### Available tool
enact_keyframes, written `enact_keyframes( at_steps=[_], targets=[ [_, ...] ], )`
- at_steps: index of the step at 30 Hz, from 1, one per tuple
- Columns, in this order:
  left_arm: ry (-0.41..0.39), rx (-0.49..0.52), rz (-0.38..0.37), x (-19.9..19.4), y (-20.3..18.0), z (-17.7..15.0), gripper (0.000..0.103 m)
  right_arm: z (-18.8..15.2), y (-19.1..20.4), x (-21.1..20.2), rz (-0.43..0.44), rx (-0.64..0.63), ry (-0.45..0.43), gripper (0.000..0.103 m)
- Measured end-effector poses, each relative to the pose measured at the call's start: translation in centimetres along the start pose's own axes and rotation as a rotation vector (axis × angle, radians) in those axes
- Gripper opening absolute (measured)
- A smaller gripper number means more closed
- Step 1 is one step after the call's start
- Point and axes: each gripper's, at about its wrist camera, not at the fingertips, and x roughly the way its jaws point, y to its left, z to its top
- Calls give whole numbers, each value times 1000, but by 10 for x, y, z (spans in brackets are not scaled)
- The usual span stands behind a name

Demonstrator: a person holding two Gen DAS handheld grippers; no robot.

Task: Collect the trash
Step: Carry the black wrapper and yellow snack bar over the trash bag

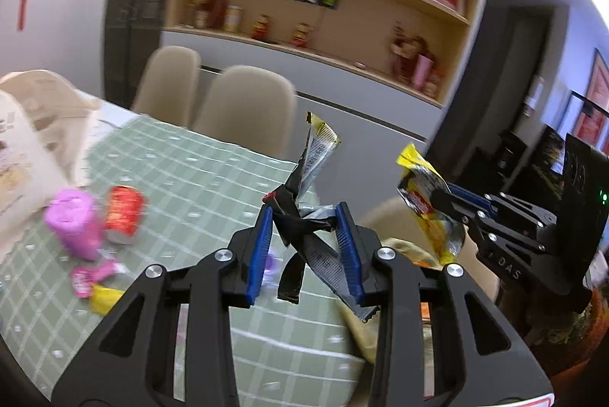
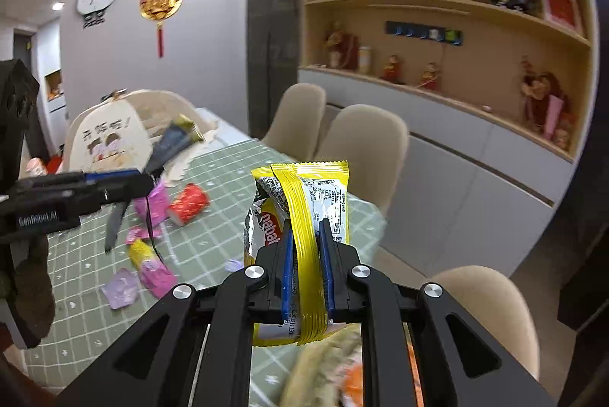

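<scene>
My left gripper [image 1: 304, 217] is shut on a crumpled black and silver wrapper [image 1: 304, 213] and holds it above the green checked table [image 1: 190, 171]. It also shows in the right wrist view [image 2: 148, 184] with its wrapper [image 2: 171, 140]. My right gripper [image 2: 306, 228] is shut on a yellow snack wrapper [image 2: 304, 201], held above the table's right edge. That gripper [image 1: 437, 197] and its wrapper [image 1: 422, 194] show at the right of the left wrist view. More trash lies on the table: a red cup [image 2: 188, 203], pink wrappers [image 2: 154, 270] and a purple wrapper [image 2: 121, 287].
A beige food cover [image 2: 106, 140] with printed figures stands at the table's far left. Beige chairs [image 2: 365, 148] line the far and right sides of the table. A shelf wall with figurines [image 2: 437, 38] is behind them. Something tan and orange [image 2: 327, 361] lies blurred below my right gripper.
</scene>
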Motion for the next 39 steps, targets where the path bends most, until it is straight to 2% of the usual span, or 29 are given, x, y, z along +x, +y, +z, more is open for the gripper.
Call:
enact_keyframes(
  at_steps=[12, 18, 26, 35, 39],
  targets=[
    [133, 53, -204, 89, -112, -16, 32, -52, -102, -37, -184, 135, 22, 14],
    [201, 104, -261, 123, -153, -28, 32, -74, -139, -46, -256, 206, 41, 14],
    [296, 143, -270, 162, -170, -49, 33, -96, -161, -35, -305, 263, 95, 14],
    [359, 153, -267, 183, -167, -61, 33, -112, -167, -23, -322, 307, 137, 14],
    [419, 161, -275, 198, -163, -74, 33, -114, -167, -15, -319, 322, 149, 14]
  ],
)
